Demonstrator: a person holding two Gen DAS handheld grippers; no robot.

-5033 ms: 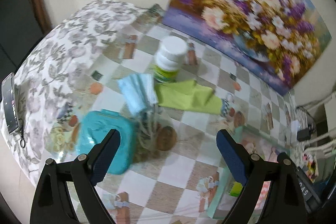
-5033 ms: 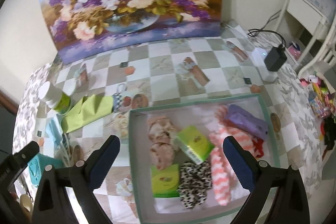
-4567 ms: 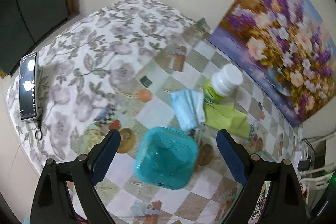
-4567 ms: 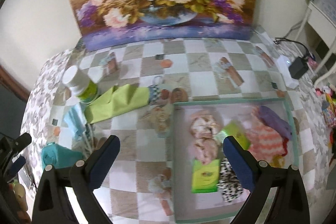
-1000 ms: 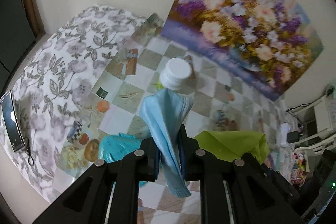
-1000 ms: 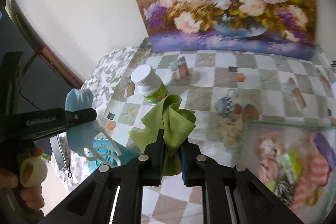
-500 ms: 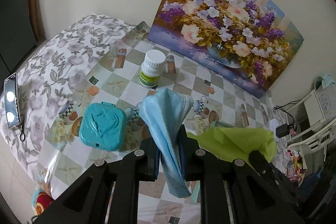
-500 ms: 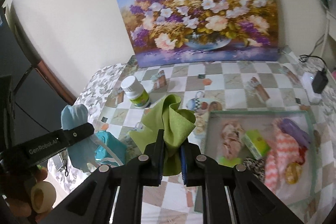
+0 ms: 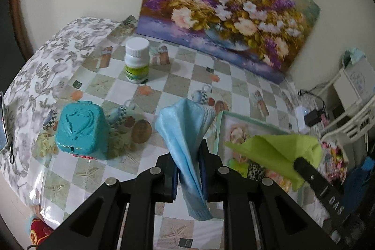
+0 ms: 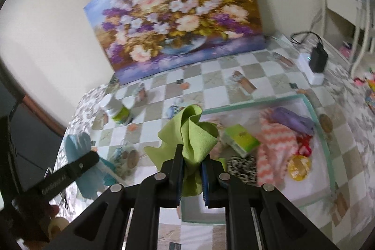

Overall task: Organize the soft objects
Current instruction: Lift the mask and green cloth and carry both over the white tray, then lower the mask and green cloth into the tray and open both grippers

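- The worktop (image 9: 178,76) wears a checked cloth printed with cups and starfish; a grey leaf-patterned cloth covers its left end.
- A big flower painting (image 9: 225,8) leans against the wall at the worktop's far edge.
- A shallow tray (image 10: 324,132) with a pale green rim lies on the right part of the worktop. In it are a pink-and-white zigzag cloth (image 10: 274,147), a purple item (image 10: 293,120), a leopard-print piece (image 10: 241,165), a green packet (image 10: 241,138), and something yellow and round (image 10: 298,166).
- A teal box (image 9: 80,130) with an embossed lid stands on the left side of the worktop, well apart from the tray.
- The green cloth (image 10: 189,132) is pinched, bunched up, in the right tongs (image 10: 191,176), whose fingers are closed on it; it hangs in the air above the near left corner of the tray.
- The light blue face mask (image 9: 185,132) is clamped between the closed fingers of the left tongs (image 9: 188,173), held up off the worktop just left of the tray, its pleated end drooping below the fingers.
- A white-capped bottle (image 9: 137,60) with a green label stands upright near the painting.
- A black charger (image 10: 317,60) sits in a white plug block at the far right.
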